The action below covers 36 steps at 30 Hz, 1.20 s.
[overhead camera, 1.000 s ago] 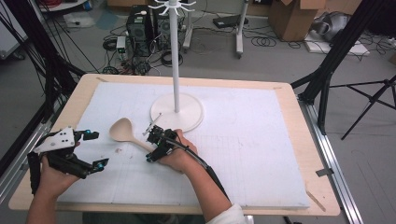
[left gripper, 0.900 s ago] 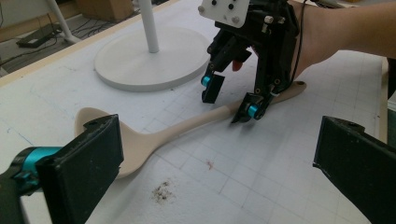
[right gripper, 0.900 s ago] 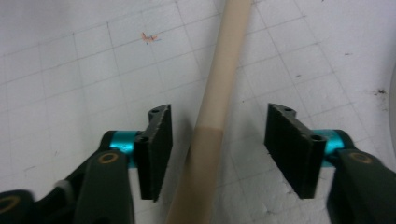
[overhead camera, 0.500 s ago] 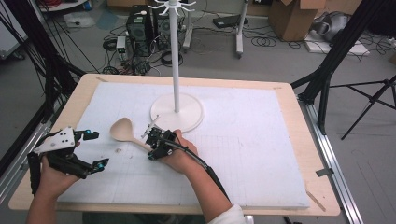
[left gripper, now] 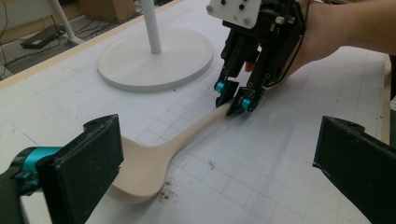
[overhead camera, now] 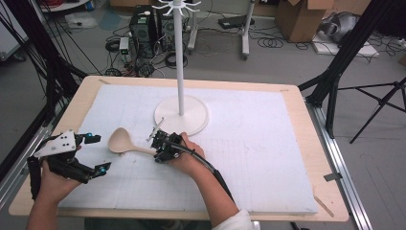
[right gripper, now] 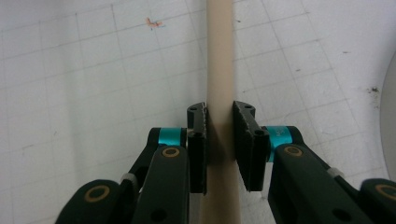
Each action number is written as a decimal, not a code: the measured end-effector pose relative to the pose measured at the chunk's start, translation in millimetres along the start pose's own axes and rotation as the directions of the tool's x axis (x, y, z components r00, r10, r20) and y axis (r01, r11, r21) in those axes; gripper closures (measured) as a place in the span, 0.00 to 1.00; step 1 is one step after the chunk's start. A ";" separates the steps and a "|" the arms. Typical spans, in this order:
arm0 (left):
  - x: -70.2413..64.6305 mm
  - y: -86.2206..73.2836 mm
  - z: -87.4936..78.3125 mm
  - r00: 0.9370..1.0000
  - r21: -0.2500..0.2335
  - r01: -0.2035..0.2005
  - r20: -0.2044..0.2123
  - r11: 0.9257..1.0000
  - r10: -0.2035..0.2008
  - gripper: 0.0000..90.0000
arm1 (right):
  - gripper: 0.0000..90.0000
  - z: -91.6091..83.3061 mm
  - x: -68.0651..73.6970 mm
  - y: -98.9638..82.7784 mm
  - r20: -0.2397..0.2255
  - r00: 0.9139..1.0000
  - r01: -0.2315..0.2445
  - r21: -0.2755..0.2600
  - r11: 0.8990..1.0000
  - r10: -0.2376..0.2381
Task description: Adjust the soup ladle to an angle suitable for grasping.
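Observation:
A beige wooden spoon lies flat on the white foam board, bowl to the left, handle running right. My right gripper points down at the handle; its jaws have just closed and both pads press the handle's sides. In the left gripper view the right gripper pinches the handle end of the spoon. My left gripper hovers over the board's left edge, open, jaws wide with nothing between them, aimed at the spoon's bowl.
A white stand with a round base and a tall pole topped with hooks rises just behind the spoon. The white gridded foam board rests on a wooden table. Cables, boxes and tripods crowd the floor beyond.
My right gripper's jaws have closed onto the spoon's handle. Both hands stayed where they were, and the spoon has not moved.

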<state>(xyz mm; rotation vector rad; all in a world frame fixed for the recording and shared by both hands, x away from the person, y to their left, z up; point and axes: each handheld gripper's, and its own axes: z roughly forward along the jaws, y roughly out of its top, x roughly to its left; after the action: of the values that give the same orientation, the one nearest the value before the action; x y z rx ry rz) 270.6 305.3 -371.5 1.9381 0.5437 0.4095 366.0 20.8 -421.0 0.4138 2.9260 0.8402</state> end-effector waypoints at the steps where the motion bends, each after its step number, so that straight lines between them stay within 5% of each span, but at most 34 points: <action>1: 0.1 0.1 -0.4 1.000 0.000 -0.001 0.001 1.000 0.001 0.02 | 0.85 -0.5 0.7 0.3 0.003 1.000 0.007 0.004 1.000 -0.007; 7: 0.6 0.1 -1.9 1.000 -0.001 -0.002 -0.002 1.000 0.002 0.02 | 0.85 -2.1 1.5 -0.8 -0.018 0.998 0.060 0.003 0.998 -0.060; 10: 0.7 0.1 -1.8 1.000 -0.002 -0.001 -0.003 1.000 0.001 0.02 | 0.85 -3.7 4.5 -1.3 -0.028 0.999 0.036 0.022 0.999 -0.036; 13: 0.1 0.3 -1.4 1.000 -0.005 0.000 -0.002 1.000 0.000 0.02 | 0.85 -4.0 1.9 -2.2 -0.039 0.995 0.089 -0.006 0.996 -0.089; 19: 0.5 0.2 -0.8 1.000 0.002 -0.003 -0.005 1.000 0.003 0.02 | 0.85 -8.1 4.0 -3.5 -0.061 0.994 0.087 -0.009 0.996 -0.088; 21: 0.2 0.0 -0.4 1.000 0.001 0.001 -0.005 1.000 -0.001 0.02 | 0.85 -7.2 2.5 -3.2 -0.060 0.991 0.120 -0.033 0.992 -0.122; 28: 0.4 -0.2 -0.1 1.000 0.003 0.002 -0.005 1.000 -0.002 0.02 | 0.85 -7.2 5.5 -4.6 -0.088 0.991 0.103 0.003 0.995 -0.102; 29: 0.5 -0.3 -0.2 1.000 0.006 0.001 -0.007 1.000 -0.001 0.02 | 0.85 -5.1 3.5 -4.5 -0.087 0.986 0.142 -0.022 0.990 -0.143; 30: 0.6 -0.5 0.1 1.000 0.006 0.004 -0.007 1.000 -0.004 0.02 | 0.85 -6.3 5.4 -5.0 -0.094 0.989 0.119 0.003 0.993 -0.118; 33: 0.9 -1.1 0.2 1.000 0.008 0.007 -0.009 1.000 -0.007 0.02 | 0.85 -3.2 2.6 -4.6 -0.102 0.981 0.163 -0.022 0.986 -0.165; 36: 1.0 -0.8 0.0 1.000 0.006 0.004 -0.007 1.000 -0.004 0.02 | 0.85 -3.5 4.0 -5.3 -0.101 0.985 0.139 -0.008 0.990 -0.139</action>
<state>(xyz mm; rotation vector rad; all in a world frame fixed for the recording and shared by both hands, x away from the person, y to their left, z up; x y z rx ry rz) 271.3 306.1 -372.2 1.9420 0.5545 0.4124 360.4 15.8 -420.8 0.1687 3.0034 0.8679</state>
